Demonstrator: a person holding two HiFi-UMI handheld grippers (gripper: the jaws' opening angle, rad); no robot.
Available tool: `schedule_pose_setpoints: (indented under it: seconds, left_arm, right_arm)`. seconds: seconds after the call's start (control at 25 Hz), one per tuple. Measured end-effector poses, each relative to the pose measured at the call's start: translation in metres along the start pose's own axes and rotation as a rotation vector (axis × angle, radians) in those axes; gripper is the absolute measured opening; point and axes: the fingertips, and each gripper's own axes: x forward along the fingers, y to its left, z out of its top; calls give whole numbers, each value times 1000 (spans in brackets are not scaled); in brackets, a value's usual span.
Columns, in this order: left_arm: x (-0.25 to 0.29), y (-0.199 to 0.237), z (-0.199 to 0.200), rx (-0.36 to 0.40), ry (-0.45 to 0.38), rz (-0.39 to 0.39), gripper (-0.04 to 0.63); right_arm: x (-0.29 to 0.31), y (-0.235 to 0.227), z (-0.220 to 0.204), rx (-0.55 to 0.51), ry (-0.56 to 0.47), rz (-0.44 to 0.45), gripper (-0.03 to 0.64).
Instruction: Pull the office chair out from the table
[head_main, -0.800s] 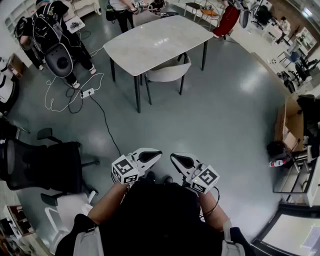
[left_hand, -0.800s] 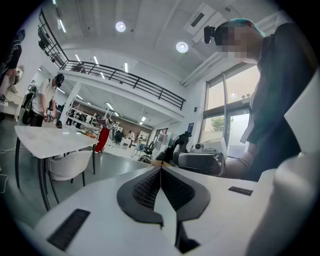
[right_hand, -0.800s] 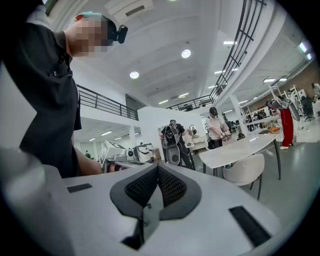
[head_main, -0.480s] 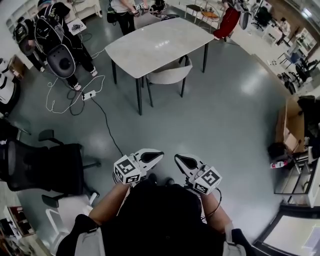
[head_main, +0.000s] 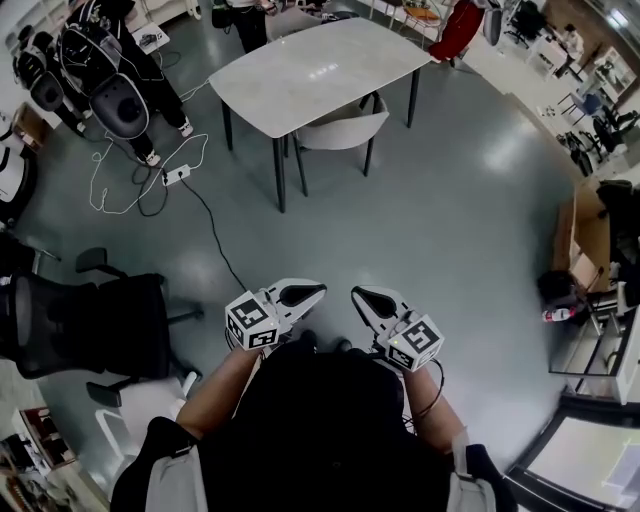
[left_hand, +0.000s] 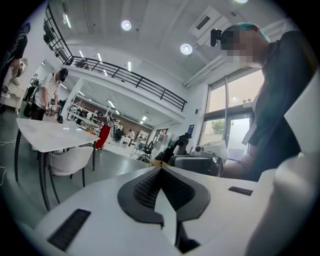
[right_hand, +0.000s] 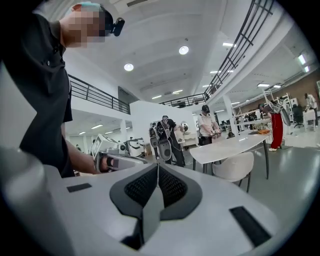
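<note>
A pale shell chair with thin black legs is tucked under the near edge of the light grey table, far across the floor from me. It also shows in the left gripper view as the chair under the table, and in the right gripper view as the chair. My left gripper and right gripper are held side by side close to my body. Both are shut with nothing between the jaws. In their own views the left gripper and right gripper show pads pressed together.
A black mesh office chair stands at my left. A cable and power strip lie on the floor left of the table. People with equipment stand at the back left. A desk with clutter lines the right side.
The view has shifted a little, so the table and chair sit slightly higher in the picture. Both grippers stay shut and empty, side by side in front of my body.
</note>
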Motion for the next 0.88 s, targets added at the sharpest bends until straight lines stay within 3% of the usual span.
schedule_pose_setpoints:
  seconds: [0.48, 0.68, 0.88]
  left_arm:
    - [-27, 35, -3, -15, 14, 4, 12]
    - [-19, 44, -2, -17, 24, -13, 12]
    - [-5, 58, 2, -6, 29, -14, 12]
  right_arm:
    - [31, -3, 6, -5, -9, -58, 20]
    - [31, -12, 6, -33, 12, -80, 20]
    - [32, -35, 8, 17, -12, -106, 20]
